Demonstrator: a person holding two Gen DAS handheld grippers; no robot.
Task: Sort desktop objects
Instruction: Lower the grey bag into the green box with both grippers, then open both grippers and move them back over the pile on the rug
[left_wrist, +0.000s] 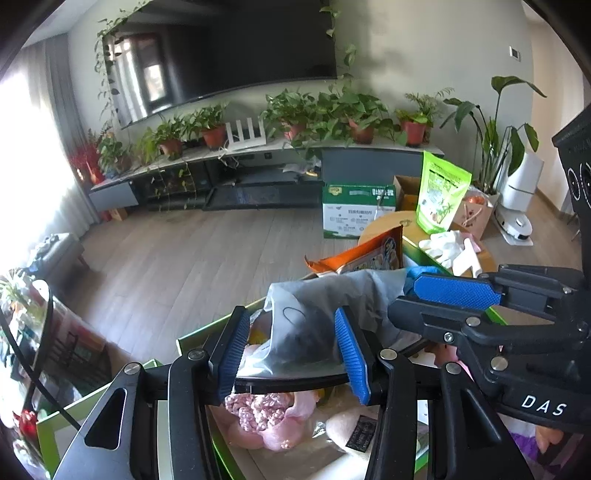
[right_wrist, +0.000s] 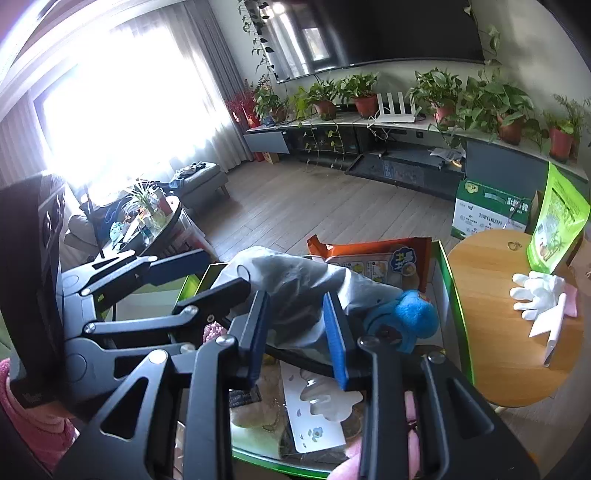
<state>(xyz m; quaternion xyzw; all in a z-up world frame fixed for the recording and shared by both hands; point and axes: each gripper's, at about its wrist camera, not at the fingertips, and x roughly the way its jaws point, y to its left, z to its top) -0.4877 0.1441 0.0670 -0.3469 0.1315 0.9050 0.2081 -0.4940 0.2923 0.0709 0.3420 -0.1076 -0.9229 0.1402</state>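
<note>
A grey plastic bag (left_wrist: 325, 310) with dark contents lies over a green-edged box (left_wrist: 199, 334) full of items. My left gripper (left_wrist: 291, 354) has its blue pads on either side of the bag, and the bag sits between them. My right gripper (right_wrist: 299, 332) also straddles the same bag (right_wrist: 295, 284), its pads close on either side. An orange snack pack (right_wrist: 380, 258) stands behind the bag. A blue plush toy (right_wrist: 410, 317) lies to its right. A pink plush (left_wrist: 266, 417) and a white glove card (right_wrist: 317, 406) lie in the box.
A round wooden table (right_wrist: 491, 306) stands right of the box, with a green pouch (right_wrist: 554, 221), white gloves (right_wrist: 535, 295) and a white card. A green and white carton (left_wrist: 354, 210) sits on the floor beyond. A glass side table (right_wrist: 155, 221) with clutter is to the left.
</note>
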